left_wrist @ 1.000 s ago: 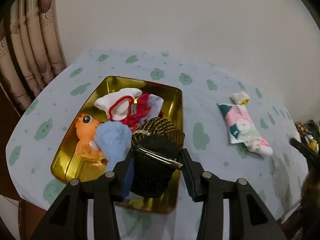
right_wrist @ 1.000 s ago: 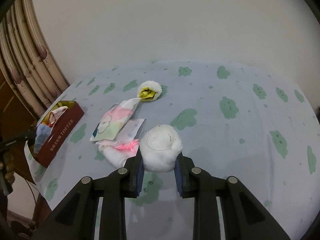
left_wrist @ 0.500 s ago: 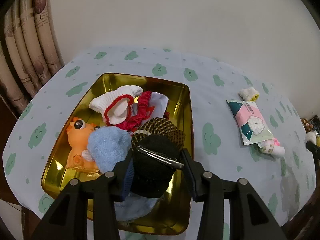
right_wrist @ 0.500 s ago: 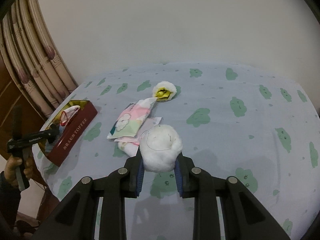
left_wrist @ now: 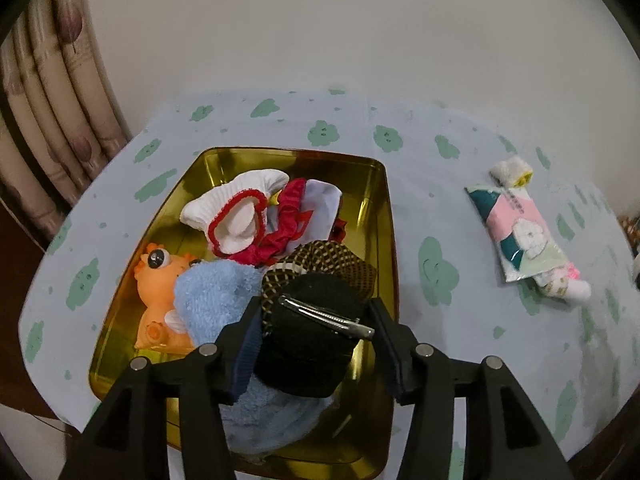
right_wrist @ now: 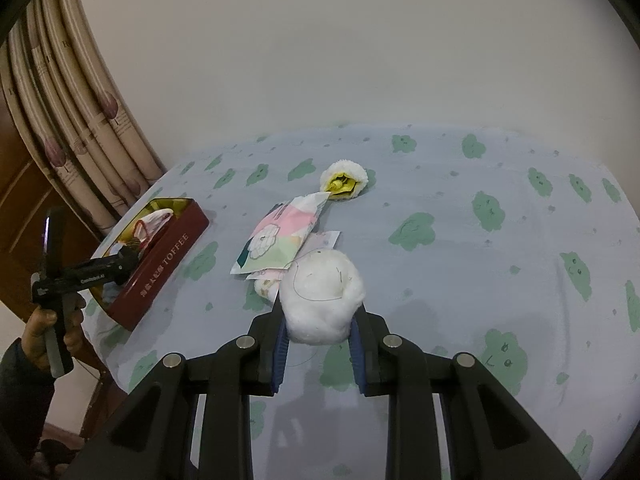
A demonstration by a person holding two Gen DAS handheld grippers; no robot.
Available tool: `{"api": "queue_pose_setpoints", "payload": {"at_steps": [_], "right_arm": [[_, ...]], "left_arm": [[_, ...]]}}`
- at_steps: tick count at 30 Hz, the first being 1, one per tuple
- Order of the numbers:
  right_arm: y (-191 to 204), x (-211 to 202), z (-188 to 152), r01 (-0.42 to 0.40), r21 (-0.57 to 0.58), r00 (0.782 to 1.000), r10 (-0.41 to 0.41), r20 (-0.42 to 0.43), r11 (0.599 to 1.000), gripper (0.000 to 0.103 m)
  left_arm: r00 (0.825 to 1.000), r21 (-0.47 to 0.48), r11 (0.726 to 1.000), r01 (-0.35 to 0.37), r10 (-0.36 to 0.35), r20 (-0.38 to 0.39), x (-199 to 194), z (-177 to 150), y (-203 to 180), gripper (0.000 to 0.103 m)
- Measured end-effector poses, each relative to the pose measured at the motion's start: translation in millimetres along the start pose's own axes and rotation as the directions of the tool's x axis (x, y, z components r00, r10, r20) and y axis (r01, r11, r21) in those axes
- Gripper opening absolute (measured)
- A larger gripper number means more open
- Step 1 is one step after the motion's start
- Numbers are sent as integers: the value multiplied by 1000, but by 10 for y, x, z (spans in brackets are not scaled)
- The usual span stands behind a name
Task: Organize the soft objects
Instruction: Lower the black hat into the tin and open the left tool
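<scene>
Left gripper (left_wrist: 314, 344), jaws opening, straddles a black knitted roll (left_wrist: 310, 336) with a metal clip, over the glossy gold tin (left_wrist: 376, 208). Right gripper (right_wrist: 318, 344) pinches a fluffy white ball (right_wrist: 322, 294) above the table.

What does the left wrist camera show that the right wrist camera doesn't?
Only the left wrist view shows the orange toy, the blue cloth and the black roll with a metal clip, which sits between the left gripper's opening jaws, over the tin's inside.

Only the right wrist view shows the right gripper shut on a white ball, the person's hand, and the tin's red side reading TOFFEE.

Both show the tin, the pink packet and the patterned tablecloth.
</scene>
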State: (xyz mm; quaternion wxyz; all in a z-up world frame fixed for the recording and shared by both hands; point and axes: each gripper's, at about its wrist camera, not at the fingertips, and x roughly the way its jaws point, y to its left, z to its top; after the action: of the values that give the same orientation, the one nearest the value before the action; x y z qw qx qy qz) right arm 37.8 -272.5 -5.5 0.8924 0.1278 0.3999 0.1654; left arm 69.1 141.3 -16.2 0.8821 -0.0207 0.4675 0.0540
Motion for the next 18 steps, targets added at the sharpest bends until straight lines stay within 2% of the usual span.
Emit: {"api": "queue_pose_setpoints", "payload": {"at_steps": [4, 7, 10, 15, 18], "right_arm": [[17, -14, -10, -4, 6, 1000, 4, -1, 1000, 24], [31, -18, -22, -5, 1, 1000, 5, -3, 1000, 24], [30, -9, -37, -9, 4, 1000, 9, -10, 1000, 24], [45, -6, -56, -11, 5, 1000, 12, -18, 1000, 24], [58, -7, -63, -14, 8, 1000, 14, -20, 1000, 24]], "left_arm": [[996, 69, 994, -85, 85, 12, 14, -18, -87, 53], [996, 80, 993, -84, 83, 18, -4, -25, -107, 53], [999, 88, 995, -37, 37, 5, -13, -31, -110, 53], [999, 91, 995, -33, 34, -2, -21, -35, -121, 53], [999, 75, 997, -29, 27, 19, -57, -39, -81, 55]]}}
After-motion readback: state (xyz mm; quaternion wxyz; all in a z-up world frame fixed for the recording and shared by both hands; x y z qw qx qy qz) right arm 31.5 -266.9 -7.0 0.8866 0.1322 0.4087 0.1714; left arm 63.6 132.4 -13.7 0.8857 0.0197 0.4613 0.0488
